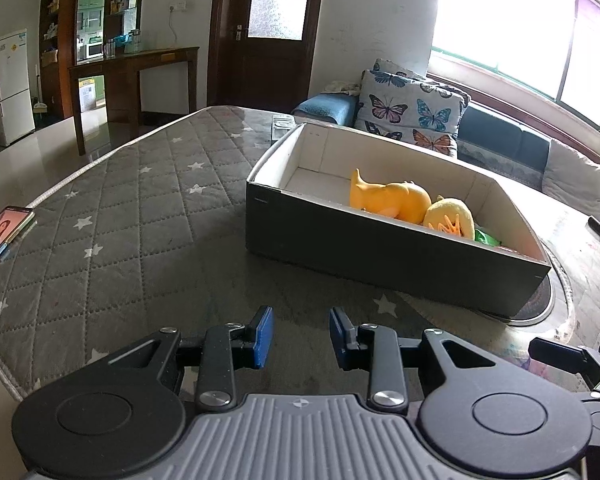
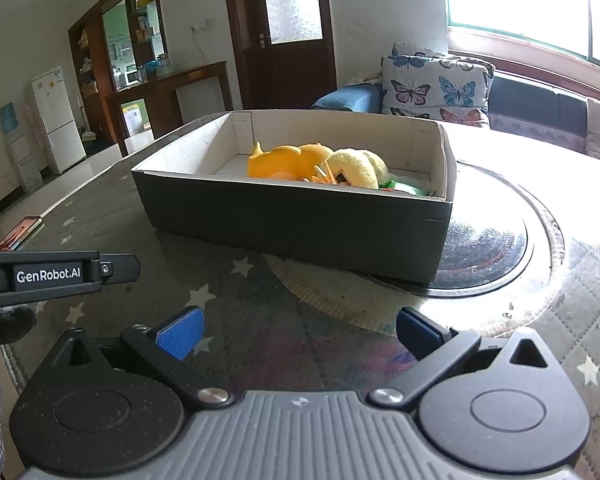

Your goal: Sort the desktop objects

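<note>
The left gripper (image 1: 301,336) is hovering low over the table with its jaws standing a little apart and nothing between the blue pads (image 1: 263,336). The right gripper (image 2: 300,332) is hanging beside it with its jaws spread wide, also gripping nothing; its blue pads (image 2: 179,332) are showing bare table between them. In the right wrist view the left gripper's black finger with white lettering is reaching in from the left edge, near a gloved hand (image 2: 4,324).

Both are pointing at a dark box (image 1: 380,248) with a white inside, which is sitting toward the middle of the table, its near right corner overlapping a round black inset disc (image 2: 488,248). Inside the box, toward its right end, an orange rubber toy (image 1: 384,196) is lying on its side, touching a yellow plush toy (image 1: 452,216); something green (image 1: 485,237) is peeking out just beyond them, too hidden to identify.

The table is wearing a grey quilted cover with white stars (image 1: 132,208). A phone (image 1: 2,236) with a lit screen is lying at the table's left edge, well apart from the box. A small object I cannot identify is lying near the far edge behind the box.
</note>
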The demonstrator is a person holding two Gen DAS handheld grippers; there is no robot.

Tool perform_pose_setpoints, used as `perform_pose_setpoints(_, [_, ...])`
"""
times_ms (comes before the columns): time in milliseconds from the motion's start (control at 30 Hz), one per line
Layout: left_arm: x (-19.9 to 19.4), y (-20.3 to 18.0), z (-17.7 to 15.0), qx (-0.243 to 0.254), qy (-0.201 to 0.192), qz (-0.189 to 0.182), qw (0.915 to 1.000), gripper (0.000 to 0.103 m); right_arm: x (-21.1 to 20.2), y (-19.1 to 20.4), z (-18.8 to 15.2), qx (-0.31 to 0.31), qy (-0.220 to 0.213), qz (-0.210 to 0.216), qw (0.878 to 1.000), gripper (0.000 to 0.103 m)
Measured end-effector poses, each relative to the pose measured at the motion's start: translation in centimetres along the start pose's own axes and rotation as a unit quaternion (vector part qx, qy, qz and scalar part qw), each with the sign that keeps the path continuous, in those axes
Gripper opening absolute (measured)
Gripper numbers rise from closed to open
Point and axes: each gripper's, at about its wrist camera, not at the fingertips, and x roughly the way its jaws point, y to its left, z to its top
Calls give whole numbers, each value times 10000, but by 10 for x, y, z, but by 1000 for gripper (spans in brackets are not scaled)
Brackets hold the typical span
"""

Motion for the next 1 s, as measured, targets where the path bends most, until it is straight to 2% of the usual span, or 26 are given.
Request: perform_pose_setpoints(1000, [25, -12, 22, 164, 97, 68, 9998, 33, 23, -16, 21, 237, 184, -80, 9995, 103])
